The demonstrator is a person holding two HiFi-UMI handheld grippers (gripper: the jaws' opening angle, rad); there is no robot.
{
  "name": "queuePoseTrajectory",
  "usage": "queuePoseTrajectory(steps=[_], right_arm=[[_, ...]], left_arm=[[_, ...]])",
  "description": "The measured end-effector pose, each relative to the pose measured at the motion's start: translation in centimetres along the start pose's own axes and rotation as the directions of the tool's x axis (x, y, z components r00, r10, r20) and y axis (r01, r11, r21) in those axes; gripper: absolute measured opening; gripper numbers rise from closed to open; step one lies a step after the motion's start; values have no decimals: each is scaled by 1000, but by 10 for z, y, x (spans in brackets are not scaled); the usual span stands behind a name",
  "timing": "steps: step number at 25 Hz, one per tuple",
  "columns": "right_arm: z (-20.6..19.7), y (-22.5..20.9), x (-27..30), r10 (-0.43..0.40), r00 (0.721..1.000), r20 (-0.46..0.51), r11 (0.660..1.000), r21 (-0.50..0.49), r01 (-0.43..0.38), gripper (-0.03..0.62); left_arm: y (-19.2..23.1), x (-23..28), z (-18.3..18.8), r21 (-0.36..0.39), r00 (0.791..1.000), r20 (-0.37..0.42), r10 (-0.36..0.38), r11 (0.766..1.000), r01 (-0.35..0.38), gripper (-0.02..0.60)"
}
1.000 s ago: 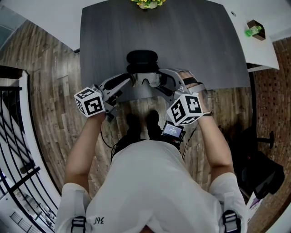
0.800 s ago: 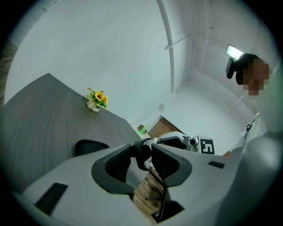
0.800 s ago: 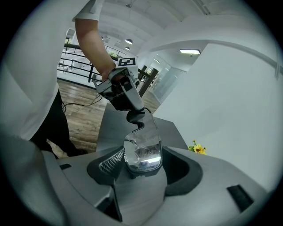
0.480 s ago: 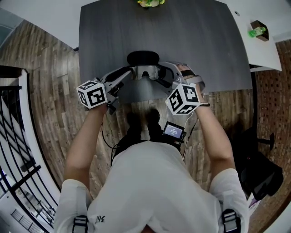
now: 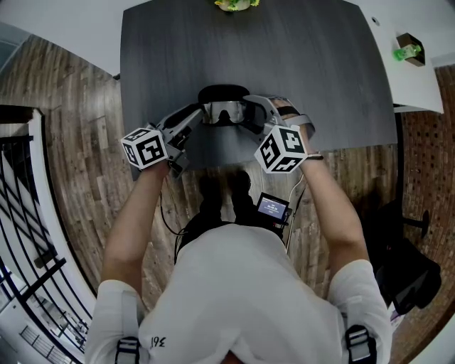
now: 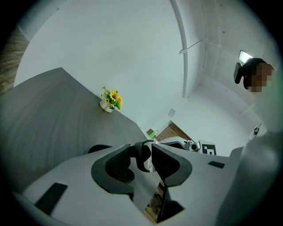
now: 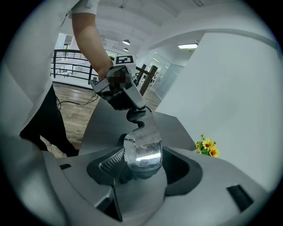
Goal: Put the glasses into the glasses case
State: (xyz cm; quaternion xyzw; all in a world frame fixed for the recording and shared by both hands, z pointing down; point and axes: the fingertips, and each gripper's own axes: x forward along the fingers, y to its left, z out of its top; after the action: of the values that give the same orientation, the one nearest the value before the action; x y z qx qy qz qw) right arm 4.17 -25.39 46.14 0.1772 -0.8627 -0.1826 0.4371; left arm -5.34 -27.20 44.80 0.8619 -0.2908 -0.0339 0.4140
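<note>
Glasses [image 5: 227, 112] held up between both tools, mid-desk, close to the near edge of the desk [image 5: 298, 64]. Left hand-held gripper [image 5: 201, 114] has one end, right hand-held gripper [image 5: 252, 114] the other, lenses facing the person.

Left gripper view: left hand-held gripper [image 6: 142, 154] narrow, jaws pinched on the dark frame end of the glasses [image 6: 144, 158]. The black glasses case [image 6: 99, 149] lies on the desk just left of the jaws. Flowers [image 6: 110, 99] stand at the far edge of the desk.

Right gripper view: right hand-held gripper [image 7: 143, 161] closed on the clear lens of the glasses [image 7: 142, 152], lens upright between the jaw pads. The frame runs on to the other tool, which grips it opposite.

Head view: glasses case [image 5: 224, 93] sits on the desk just beyond the glasses, toward the far edge, its near part overlapped by them. Cannot tell whether glasses and case touch, or if the case is open. Flowers [image 5: 234, 3] at mid far edge, well apart from the case. White table [image 5: 416, 78] past the desk's far right corner.
</note>
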Motion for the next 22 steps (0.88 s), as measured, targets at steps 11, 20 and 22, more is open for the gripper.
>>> queuePoseTrajectory(steps=[11,20,22], right_arm=[[-26,-3,43,56,998,-38,998,-1,-56,267],[-7,-8,55,72,997,-3,997,-40,-72,267],[0,-12,55,70,997,14,996,-52,-70,267]], left_arm=[[39,18,-18,-3,994,-100,52,999,-52,146],[53,19,-24,-35,989,-122,82,996,-86,144],[57,16,-25,-48,989,-115,88,994,-94,144]])
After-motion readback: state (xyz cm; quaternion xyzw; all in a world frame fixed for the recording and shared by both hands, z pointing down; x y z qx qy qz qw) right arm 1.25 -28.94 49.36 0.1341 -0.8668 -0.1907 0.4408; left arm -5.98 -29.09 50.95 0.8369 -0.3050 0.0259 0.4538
